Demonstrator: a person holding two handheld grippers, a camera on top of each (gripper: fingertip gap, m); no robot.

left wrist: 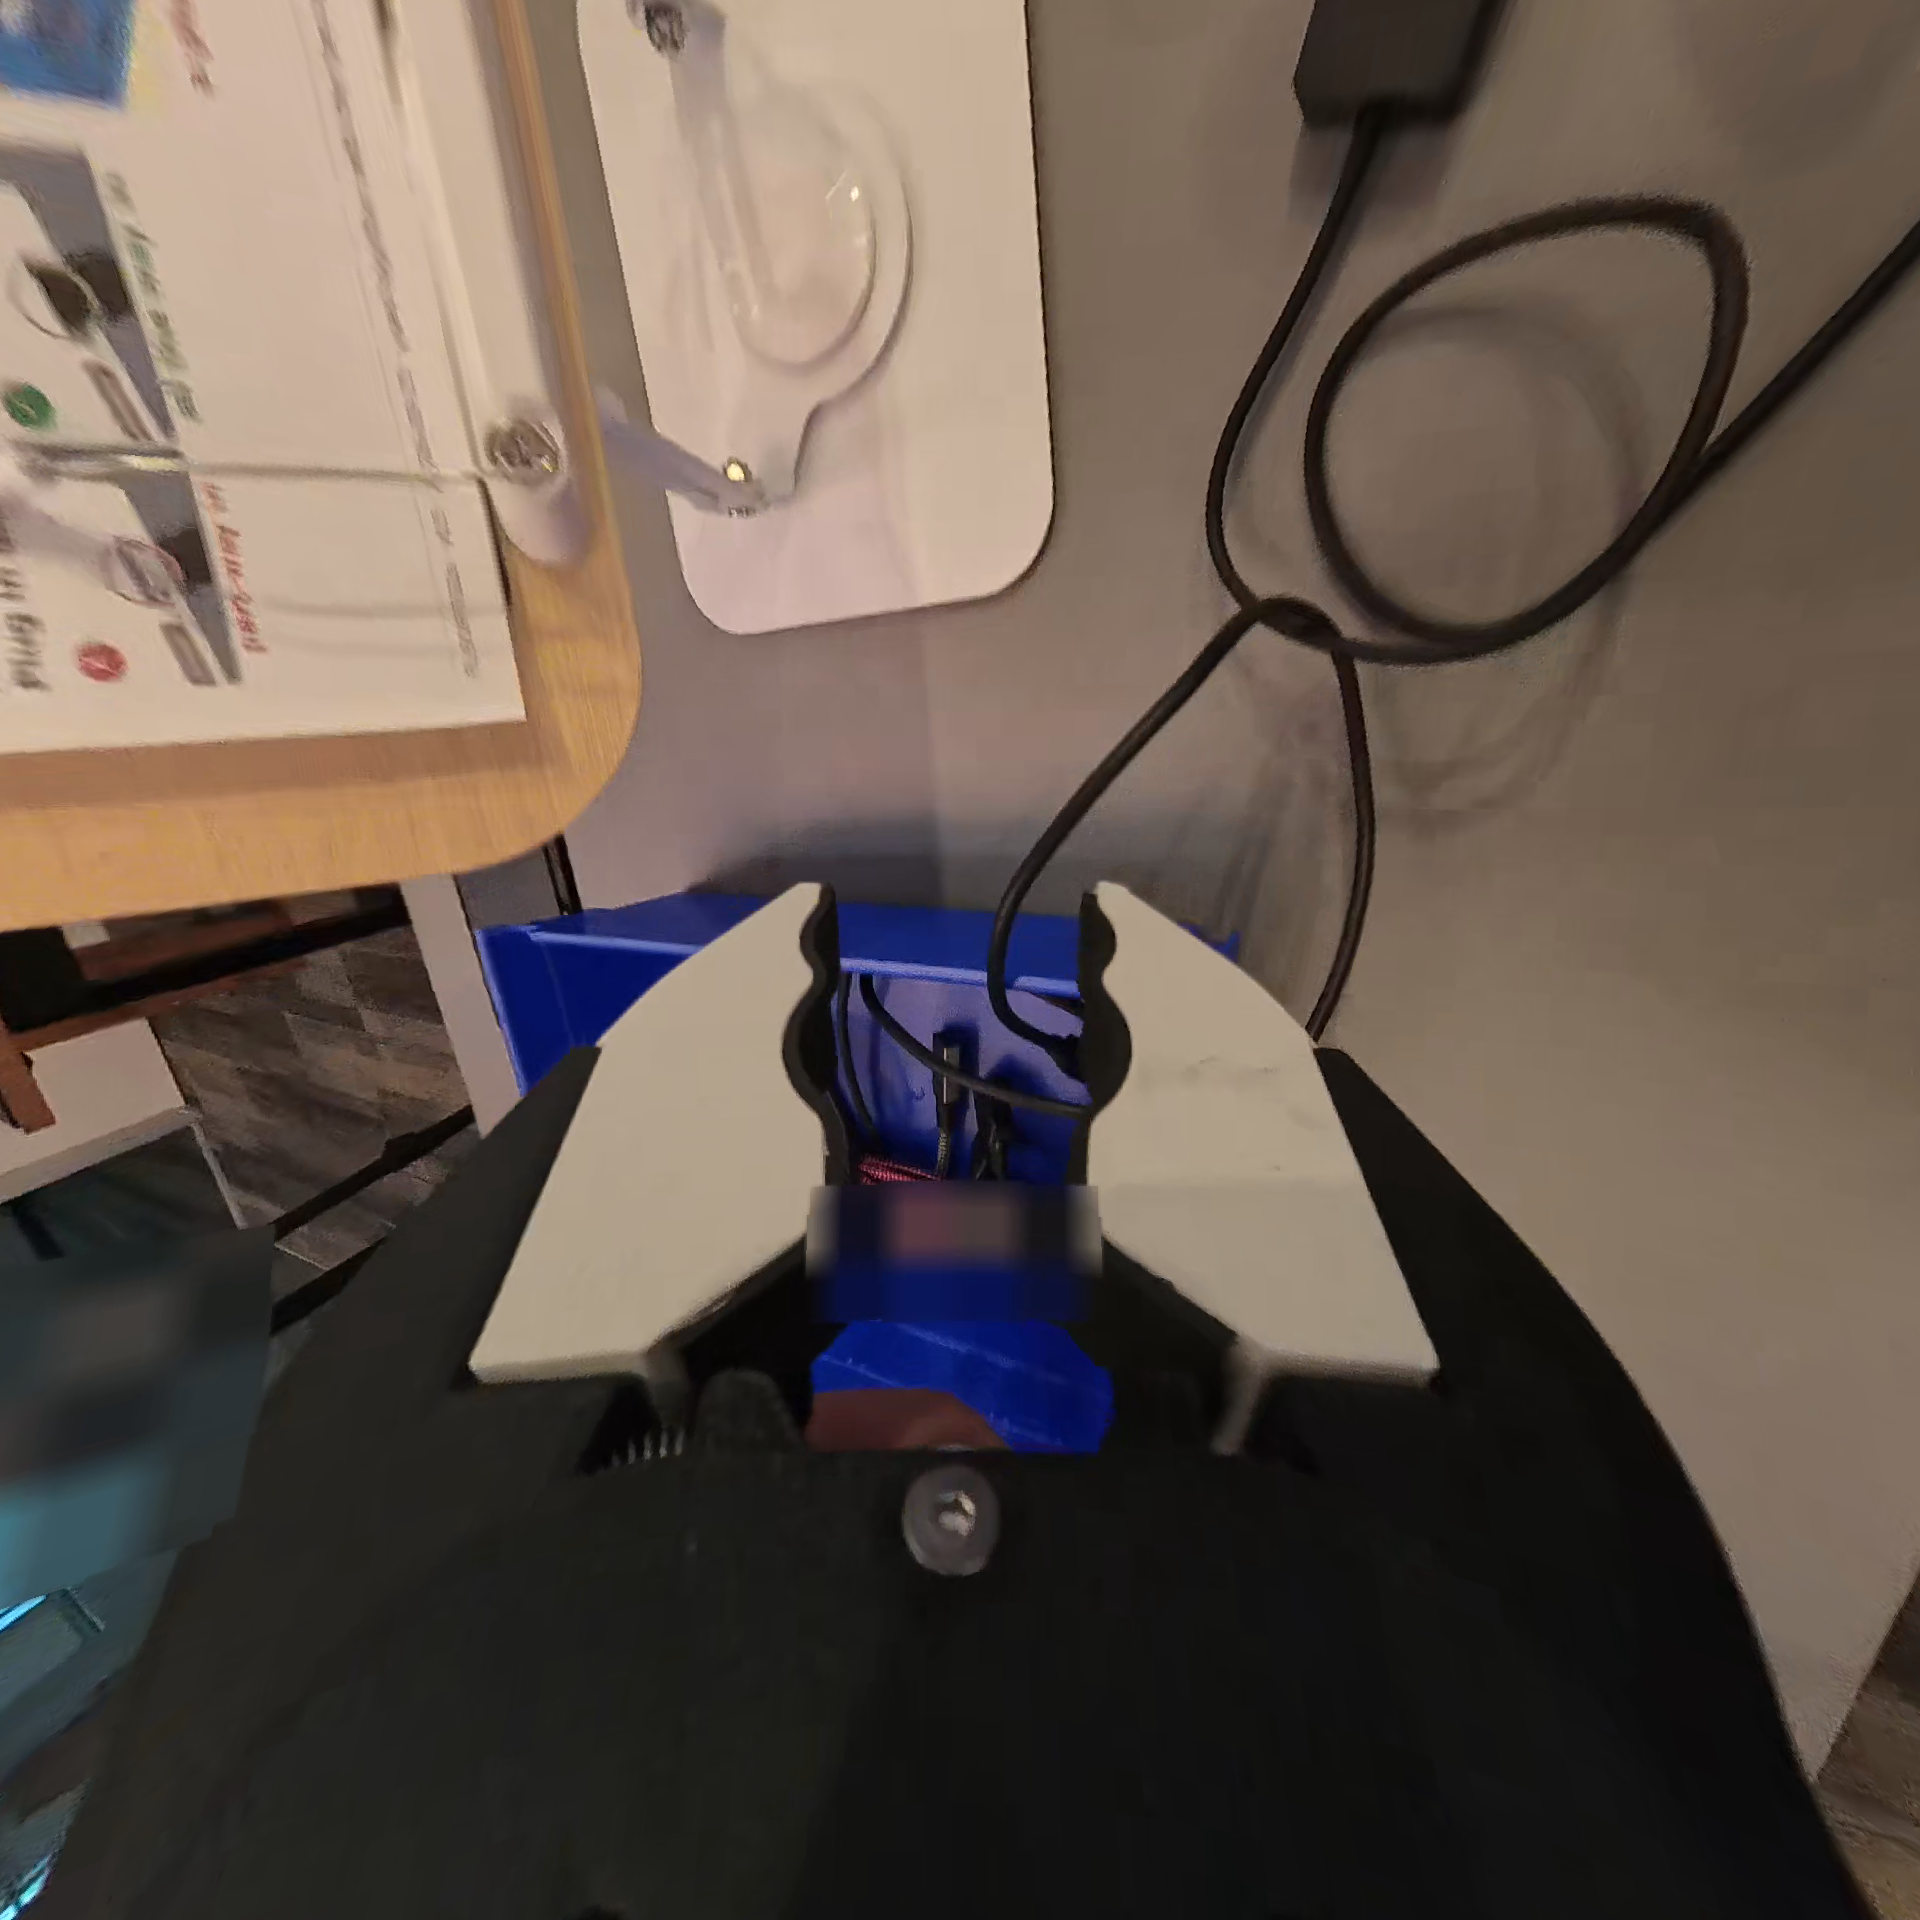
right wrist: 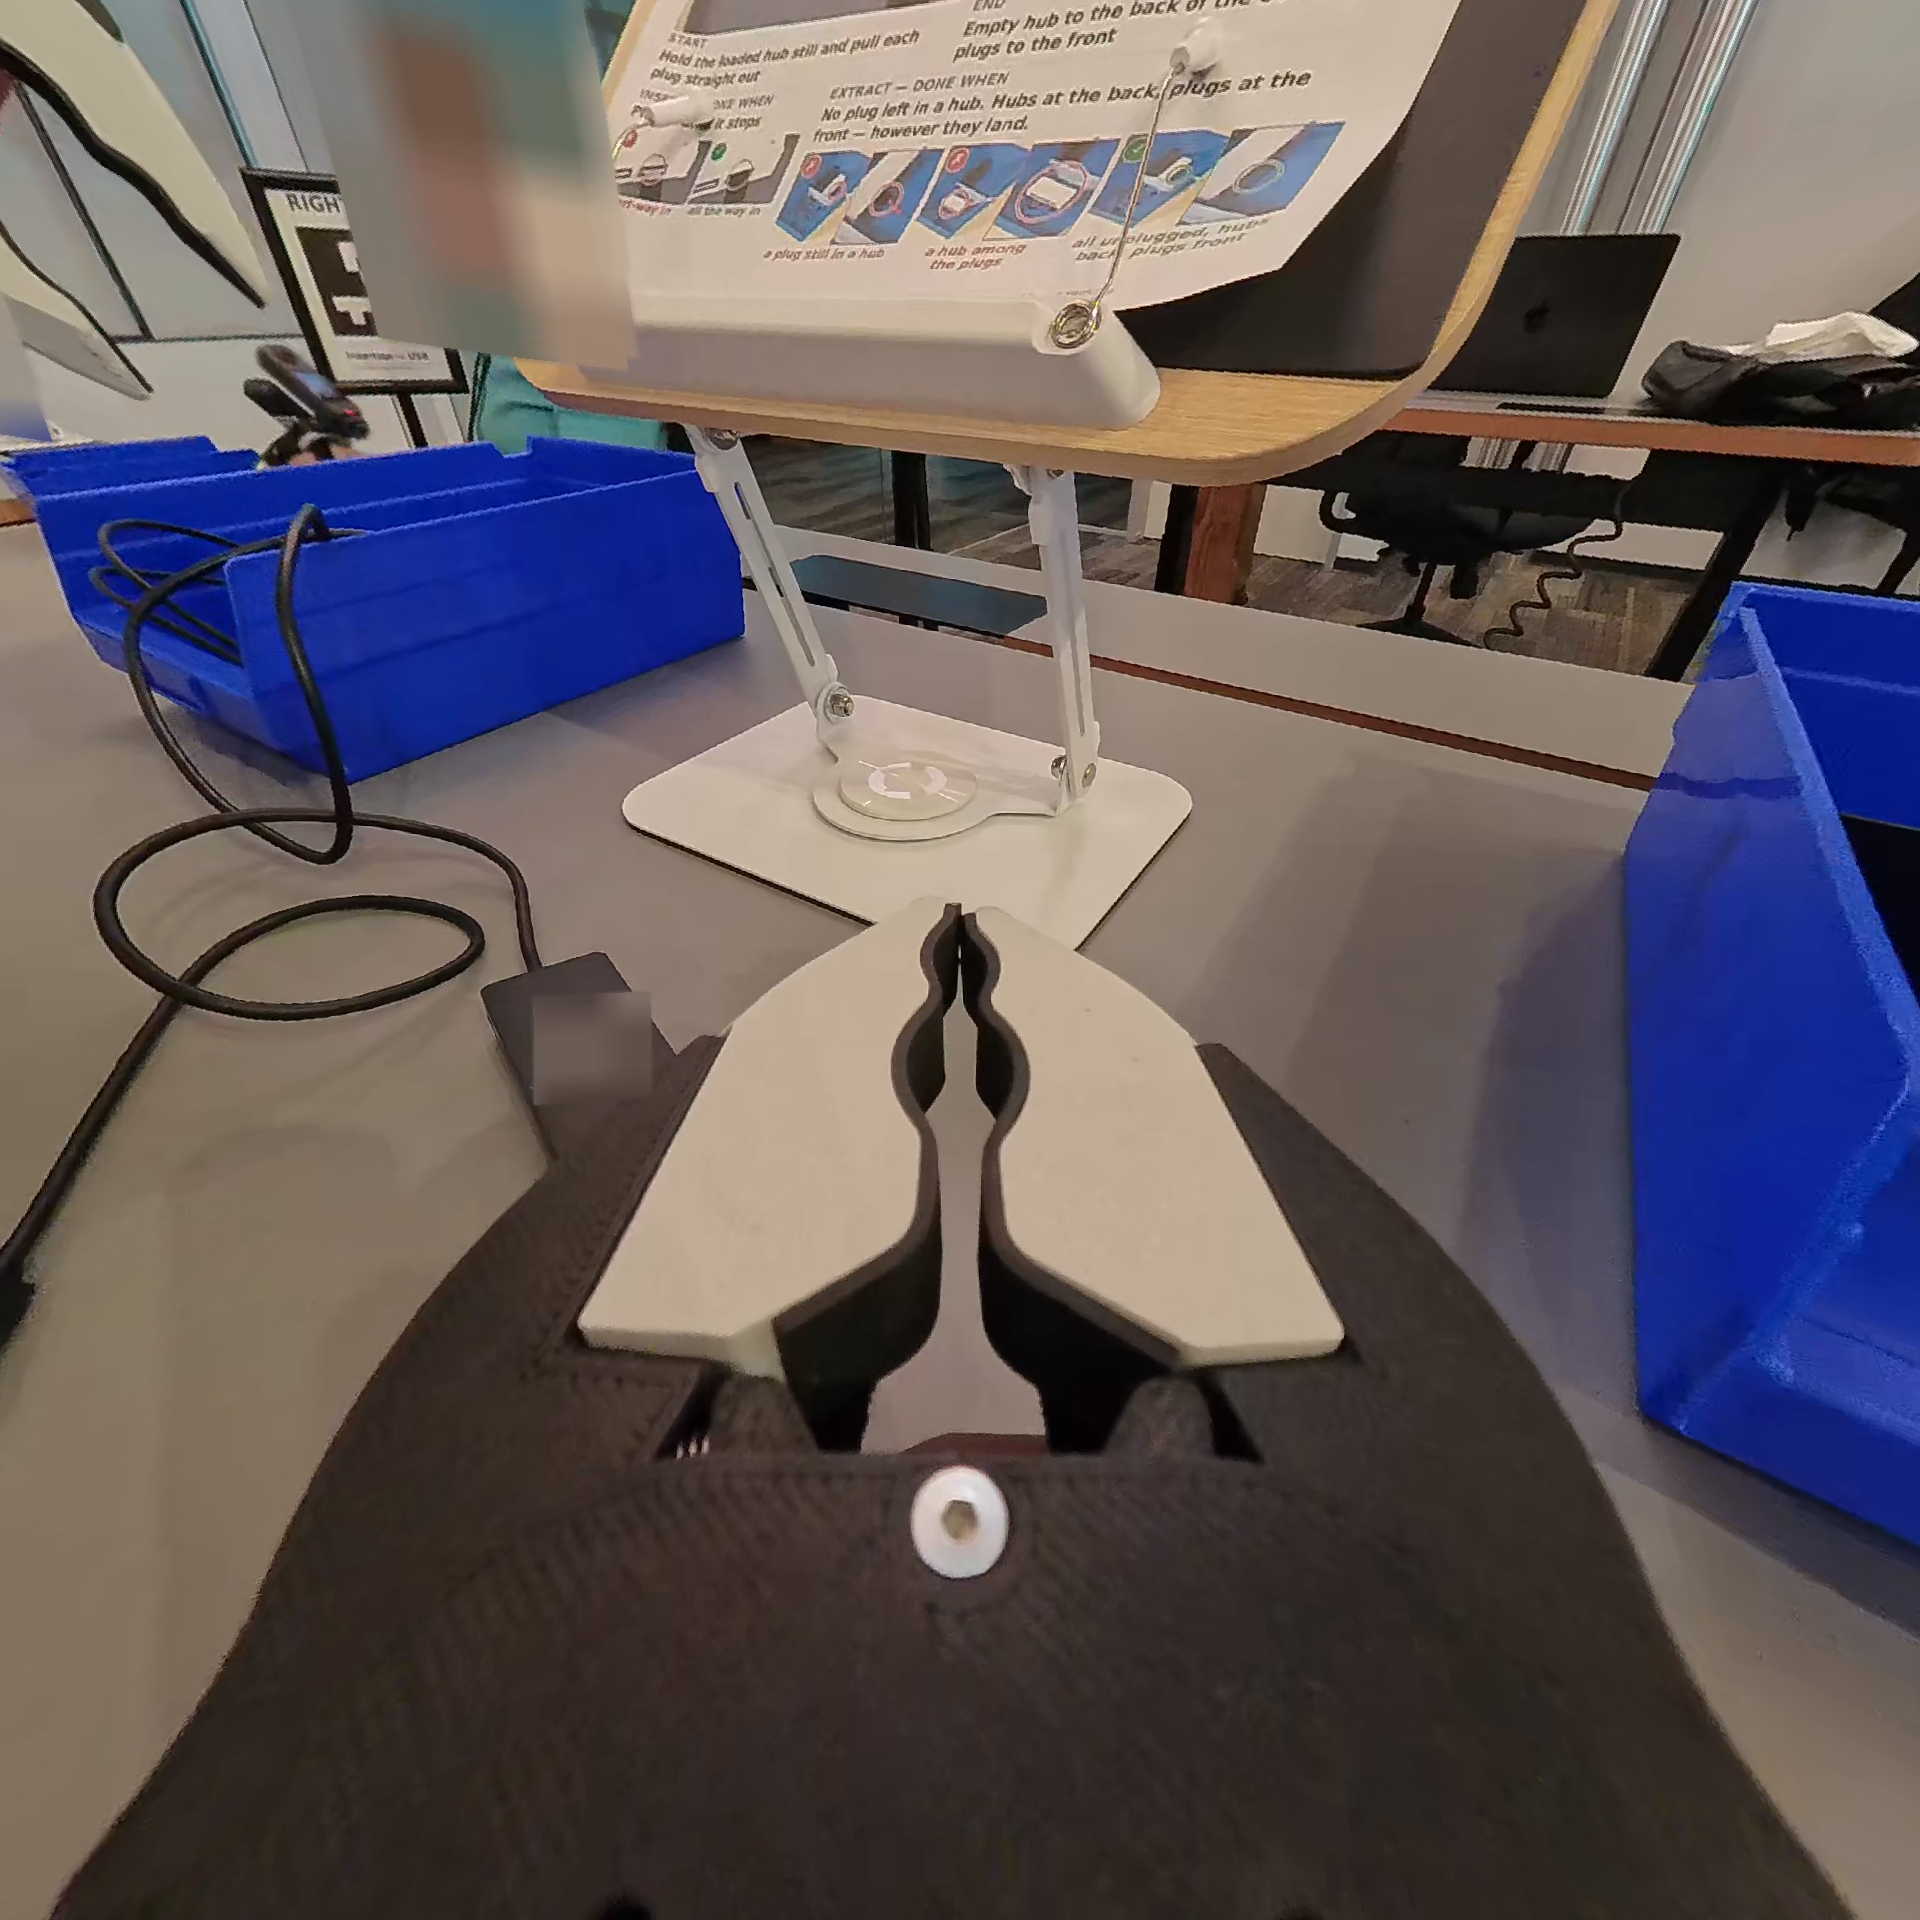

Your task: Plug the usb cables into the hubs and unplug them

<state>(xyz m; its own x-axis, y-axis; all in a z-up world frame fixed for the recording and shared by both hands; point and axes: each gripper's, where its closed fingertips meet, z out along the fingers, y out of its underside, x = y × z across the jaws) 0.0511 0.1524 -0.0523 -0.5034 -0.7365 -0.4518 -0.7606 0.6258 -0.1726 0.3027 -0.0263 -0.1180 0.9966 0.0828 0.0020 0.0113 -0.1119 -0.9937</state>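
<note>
Left hand-held gripper [left wrist: 956,935] is held over blue bin [left wrist: 665,935], fingers apart, nothing clamped; usb cables [left wrist: 961,1081] lie inside at 12 o'clock. Right hand-held gripper [right wrist: 958,920] is closed, empty. Fetch step judged; next, one plug to be clamped

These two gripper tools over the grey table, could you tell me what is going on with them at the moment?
The left tool hangs open above the blue bin of black cables, gripping nothing. The right tool is shut on nothing, low over the grey table. A dark hub lies on the table beside it, its cable looping into the bin.
</note>
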